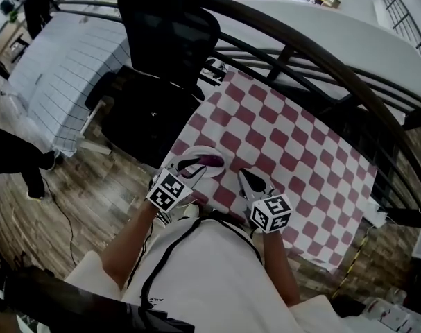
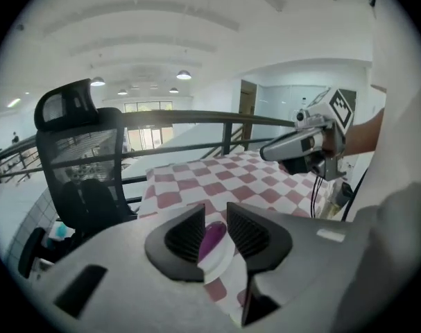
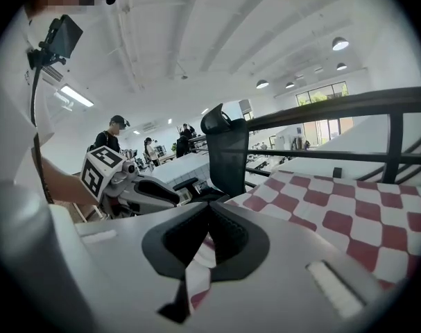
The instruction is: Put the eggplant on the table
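Observation:
A purple eggplant (image 1: 210, 160) lies in a white plate (image 1: 211, 175) near the front left corner of the checkered table (image 1: 300, 151). My left gripper (image 1: 189, 166) hovers at the plate's left side. In the left gripper view its jaws (image 2: 216, 210) stand partly apart with nothing pressed between them. Through the gap I see the eggplant (image 2: 211, 238) on the plate (image 2: 222, 259) below. My right gripper (image 1: 248, 179) hangs to the right of the plate, over the cloth. Its fingertips (image 3: 209, 207) meet, with nothing in them. Each gripper shows in the other's view: the right gripper (image 2: 265, 154) and the left gripper (image 3: 174, 197).
A black office chair (image 1: 168, 26) stands just past the table's left end. A curved black railing (image 1: 321, 61) runs along the table's far side. The red and white cloth (image 3: 349, 214) stretches to the right of the plate. Wooden floor lies at the left.

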The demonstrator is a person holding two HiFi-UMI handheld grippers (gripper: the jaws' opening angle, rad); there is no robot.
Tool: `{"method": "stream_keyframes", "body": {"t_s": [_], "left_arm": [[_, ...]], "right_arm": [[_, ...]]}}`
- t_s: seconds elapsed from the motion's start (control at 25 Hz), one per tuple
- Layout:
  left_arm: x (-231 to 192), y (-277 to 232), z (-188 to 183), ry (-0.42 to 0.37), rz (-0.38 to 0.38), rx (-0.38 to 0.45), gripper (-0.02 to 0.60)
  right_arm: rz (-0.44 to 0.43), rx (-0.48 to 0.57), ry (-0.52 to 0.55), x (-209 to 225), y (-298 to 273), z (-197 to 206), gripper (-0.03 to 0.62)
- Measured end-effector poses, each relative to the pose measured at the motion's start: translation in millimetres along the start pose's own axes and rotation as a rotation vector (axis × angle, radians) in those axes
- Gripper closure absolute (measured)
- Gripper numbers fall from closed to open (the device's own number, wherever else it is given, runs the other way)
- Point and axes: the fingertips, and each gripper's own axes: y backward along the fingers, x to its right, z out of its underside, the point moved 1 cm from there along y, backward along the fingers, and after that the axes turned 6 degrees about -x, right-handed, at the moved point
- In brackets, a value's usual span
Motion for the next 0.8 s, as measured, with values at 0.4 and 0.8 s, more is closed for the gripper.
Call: {"method": "stream_keyframes", "body": {"t_s": [0.4,0.8], "left_arm": [[7,62,-31,0.077,-0.05,0.187,0.568],[6,83,-31,0.106,-0.048,0.245,0.575]], "right_arm": [[-0.001,0.048,0.039,-22,14,-15,0.586],[0.027,0.089,0.071,-35,20,-27,0.586]]}}
